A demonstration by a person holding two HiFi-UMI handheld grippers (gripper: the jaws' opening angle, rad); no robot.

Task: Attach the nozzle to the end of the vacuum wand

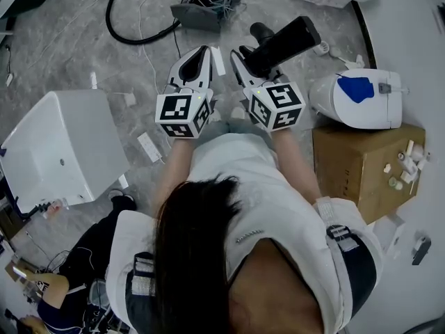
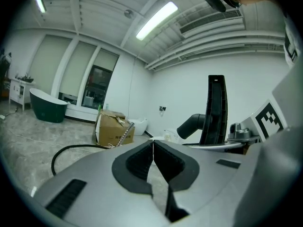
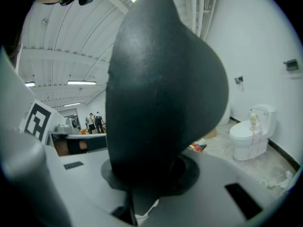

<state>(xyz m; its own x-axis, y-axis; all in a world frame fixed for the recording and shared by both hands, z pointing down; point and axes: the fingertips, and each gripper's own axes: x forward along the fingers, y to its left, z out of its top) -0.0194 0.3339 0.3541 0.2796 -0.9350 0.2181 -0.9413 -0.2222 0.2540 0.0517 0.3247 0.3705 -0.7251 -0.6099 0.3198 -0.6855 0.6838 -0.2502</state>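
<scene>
Nozzle [image 1: 284,42], a black elbowed piece, is held up in front of the person, above the floor and between the two marker cubes' far ends.

At the far left a white bathtub [image 1: 62,145] is seen, well apart from the work. A black hose [image 1: 128,26] is looped on the floor beyond it.

The left gripper [image 1: 200,54] is raised beside the right one. Its fingers [image 2: 137,163] are pressed fully together, only a thin seam showing between them, and nothing is held there.

The right gripper [image 1: 252,58] is just beside it. Its fingers [image 3: 189,171] are clamped on the nozzle, whose dark body fills most of the right gripper view. From the left gripper view the same piece is seen standing upright, near at the right.

At the far right a cardboard box [image 1: 361,162] is seen, with a white appliance [image 1: 358,99] set on top.

The vacuum wand cannot be picked out with certainty in any view, so the step in hand is judged to be bringing the nozzle to it. For a clean fit, the wand's end should first be found and steadied, for which the left fingers would have to be opened. The nozzle's socket should then be lined up along the wand's axis and pushed straight on, not at an angle, with the grip held firm so that the piece is not twisted.
</scene>
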